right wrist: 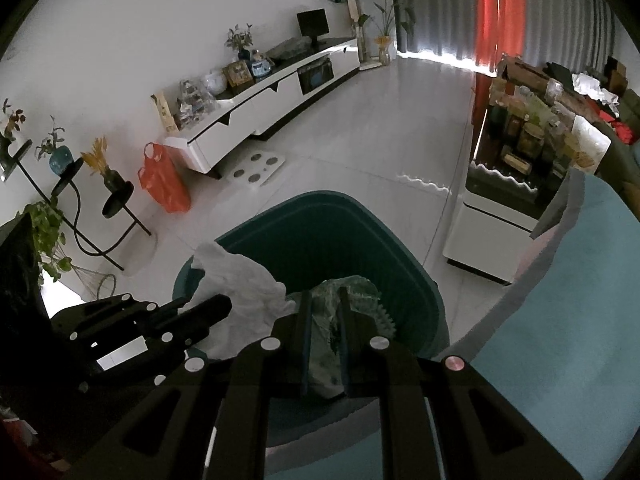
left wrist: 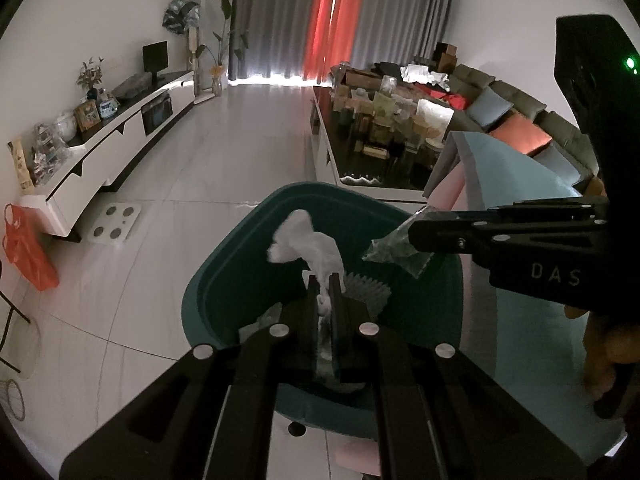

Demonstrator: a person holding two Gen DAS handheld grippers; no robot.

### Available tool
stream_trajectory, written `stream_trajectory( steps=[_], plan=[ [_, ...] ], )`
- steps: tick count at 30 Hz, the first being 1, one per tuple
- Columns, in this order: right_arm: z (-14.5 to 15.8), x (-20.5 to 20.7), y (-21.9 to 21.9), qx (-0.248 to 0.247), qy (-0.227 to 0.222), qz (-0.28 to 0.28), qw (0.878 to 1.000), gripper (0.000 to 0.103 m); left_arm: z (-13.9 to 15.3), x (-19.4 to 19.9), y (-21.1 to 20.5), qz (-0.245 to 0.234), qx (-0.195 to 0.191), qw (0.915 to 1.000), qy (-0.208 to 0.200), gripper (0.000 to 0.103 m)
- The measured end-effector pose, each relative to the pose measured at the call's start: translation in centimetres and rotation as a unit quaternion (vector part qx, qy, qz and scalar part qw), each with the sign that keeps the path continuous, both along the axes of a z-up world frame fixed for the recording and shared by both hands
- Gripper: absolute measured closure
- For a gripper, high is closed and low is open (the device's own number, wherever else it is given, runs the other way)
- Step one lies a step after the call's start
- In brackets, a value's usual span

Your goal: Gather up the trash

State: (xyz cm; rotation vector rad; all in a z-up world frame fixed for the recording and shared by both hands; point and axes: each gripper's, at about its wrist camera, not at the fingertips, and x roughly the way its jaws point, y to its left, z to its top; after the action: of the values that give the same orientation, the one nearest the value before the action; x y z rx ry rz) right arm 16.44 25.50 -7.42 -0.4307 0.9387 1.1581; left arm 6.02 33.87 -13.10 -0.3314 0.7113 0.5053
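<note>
A teal trash bin [left wrist: 200, 300] stands on the floor below both grippers; it also shows in the right wrist view [right wrist: 328, 216]. My left gripper [left wrist: 325, 282] is shut on a crumpled white tissue [left wrist: 308, 240] and holds it over the bin's opening. My right gripper [right wrist: 325, 294] is shut on a greenish clear plastic wrapper [right wrist: 344, 284] over the bin. In the left wrist view the right gripper [left wrist: 414, 236] comes in from the right with the wrapper [left wrist: 396, 256]. In the right wrist view the left gripper [right wrist: 224, 306] shows at the left with the tissue [right wrist: 240, 280]. A white ridged paper cup [left wrist: 370, 290] lies inside the bin.
A light blue mat [left wrist: 520, 184] lies to the right of the bin. A cluttered dark coffee table [left wrist: 372, 172] stands beyond it, a sofa [left wrist: 520, 120] at far right. A white TV cabinet [left wrist: 112, 140] lines the left wall, with an orange bag [left wrist: 28, 248] and a scale [left wrist: 114, 224].
</note>
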Motion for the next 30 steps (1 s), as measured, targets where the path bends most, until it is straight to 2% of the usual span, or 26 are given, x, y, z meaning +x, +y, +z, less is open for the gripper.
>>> stream_trajectory(
  steps=[7, 9, 11, 12, 15, 16, 18, 20, 22, 24, 26, 28, 30],
  plan=[
    [-0.8, -0.2, 1.5, -0.022, -0.003, 0.009, 1.0, 0.091, -1.1, 1.2, 0.5, 0.002, -0.001, 1.0, 0.008, 0.096],
    [-1.0, -0.2, 1.6, -0.028, -0.003, 0.011, 1.0, 0.084, -1.5, 1.2, 0.6, 0.001, -0.006, 0.9999, 0.011, 0.094],
    [-0.9, -0.3, 1.8, -0.027, -0.006, 0.011, 1.0, 0.077, -1.7, 1.3, 0.6, 0.002, -0.002, 0.9999, 0.012, 0.087],
    [-0.8, -0.3, 1.8, -0.026, -0.008, 0.011, 1.0, 0.076, -1.7, 1.5, 0.6, 0.001, 0.0, 0.9999, 0.012, 0.083],
    [-0.8, -0.2, 1.5, -0.021, -0.006, 0.006, 1.0, 0.073, -1.6, 1.5, 0.7, 0.006, 0.001, 0.9999, 0.009, 0.079],
    [-0.8, -0.1, 1.4, -0.018, -0.005, 0.004, 1.0, 0.07, -1.5, 1.3, 0.7, 0.008, 0.001, 0.9999, 0.007, 0.075],
    [-0.6, -0.1, 1.2, -0.011, 0.001, 0.005, 1.0, 0.058, -1.1, 1.1, 0.6, 0.015, 0.006, 0.9999, 0.001, 0.064],
    [-0.1, -0.1, 0.8, -0.002, -0.001, 0.001, 1.0, 0.057, -0.5, 0.4, 0.4, 0.023, 0.009, 0.9997, -0.008, 0.061],
    [0.4, 0.1, 0.5, 0.008, 0.004, -0.001, 1.0, 0.057, 0.2, -0.2, 0.4, 0.031, 0.016, 0.9993, -0.014, 0.052],
    [1.1, 0.3, 0.0, 0.021, 0.004, -0.006, 1.0, 0.05, 0.9, -0.8, 0.5, 0.037, 0.018, 0.9989, -0.023, 0.049],
    [1.9, 0.3, -0.8, 0.033, 0.001, -0.012, 0.999, 0.049, 1.9, -1.6, 0.4, 0.045, 0.025, 0.9981, -0.034, 0.042],
    [3.0, 0.1, -1.9, 0.049, -0.007, -0.018, 0.999, 0.043, 2.9, -2.5, 0.2, 0.051, 0.03, 0.9972, -0.046, 0.031],
    [4.3, -0.2, -3.5, 0.07, -0.019, -0.029, 0.997, 0.031, 4.3, -3.4, -0.3, 0.057, 0.038, 0.9955, -0.065, 0.018]
  ],
)
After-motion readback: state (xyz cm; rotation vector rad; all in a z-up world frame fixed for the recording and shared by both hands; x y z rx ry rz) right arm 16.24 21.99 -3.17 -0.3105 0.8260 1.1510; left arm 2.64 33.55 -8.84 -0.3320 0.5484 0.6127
